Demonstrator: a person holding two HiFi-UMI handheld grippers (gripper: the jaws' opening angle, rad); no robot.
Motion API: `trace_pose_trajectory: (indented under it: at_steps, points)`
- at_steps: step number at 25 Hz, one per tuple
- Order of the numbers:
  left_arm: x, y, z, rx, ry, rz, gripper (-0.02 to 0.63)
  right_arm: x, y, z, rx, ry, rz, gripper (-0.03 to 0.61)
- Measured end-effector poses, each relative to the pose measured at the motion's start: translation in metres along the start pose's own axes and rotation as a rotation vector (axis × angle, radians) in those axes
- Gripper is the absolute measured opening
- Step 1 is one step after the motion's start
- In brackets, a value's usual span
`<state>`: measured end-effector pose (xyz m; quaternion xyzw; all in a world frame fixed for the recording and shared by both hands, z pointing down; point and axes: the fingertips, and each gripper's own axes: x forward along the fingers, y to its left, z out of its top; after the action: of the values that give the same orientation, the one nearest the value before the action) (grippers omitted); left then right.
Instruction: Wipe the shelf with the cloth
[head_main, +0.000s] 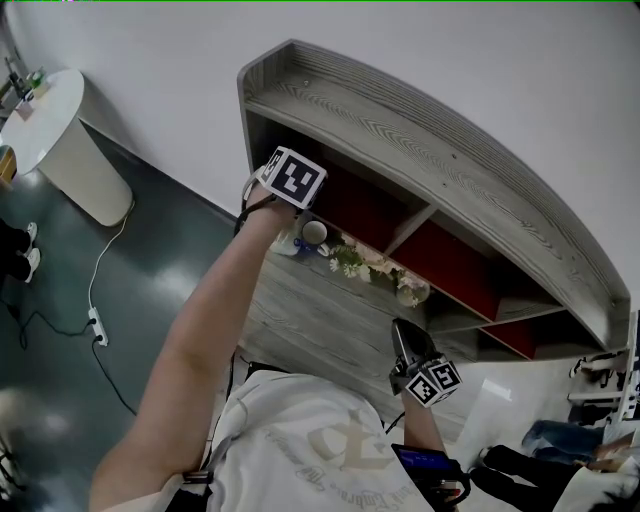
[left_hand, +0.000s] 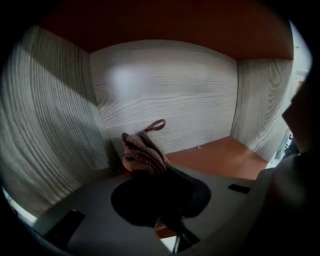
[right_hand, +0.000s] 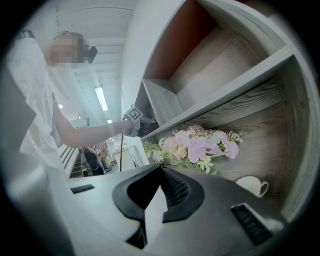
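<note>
The grey wooden shelf (head_main: 420, 130) has red-backed compartments. My left gripper (head_main: 291, 183) reaches into the leftmost compartment, and its jaws are hidden there in the head view. In the left gripper view, that gripper (left_hand: 152, 167) is shut on a pinkish-brown knitted cloth (left_hand: 142, 150) with a small loop. The cloth sits by the back left corner, just above the reddish floor (left_hand: 220, 155). My right gripper (head_main: 403, 337) hangs lower, over the wide wooden ledge. It (right_hand: 161, 168) is shut with nothing between its jaws.
Pink and white flowers (right_hand: 200, 147) and a white cup (right_hand: 252, 186) lie on the ledge (head_main: 300, 320) under the compartments. A white round table (head_main: 50, 110) stands far left. A power strip with cable (head_main: 95, 325) lies on the dark floor.
</note>
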<state>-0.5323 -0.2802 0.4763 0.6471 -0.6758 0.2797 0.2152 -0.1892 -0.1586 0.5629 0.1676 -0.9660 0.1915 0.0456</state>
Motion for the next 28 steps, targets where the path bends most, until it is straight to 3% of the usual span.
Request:
trace_pose_trajectory:
  at_steps: [11, 17, 23, 28]
  points:
    - [-0.014, 0.027, -0.015, -0.074, 0.030, 0.069, 0.058, -0.007, 0.005, -0.003, 0.002, -0.003, -0.002, 0.006]
    - [-0.027, 0.022, -0.027, -0.091, 0.006, 0.058, 0.058, -0.010, 0.009, -0.006, -0.001, -0.007, 0.005, 0.006]
    - [-0.048, 0.028, -0.036, -0.123, -0.103, 0.068, 0.058, -0.006, 0.003, 0.001, -0.004, -0.020, 0.004, 0.006]
    - [-0.061, 0.021, -0.050, -0.179, -0.263, -0.008, 0.060, -0.013, 0.004, 0.001, -0.001, -0.026, -0.017, 0.006]
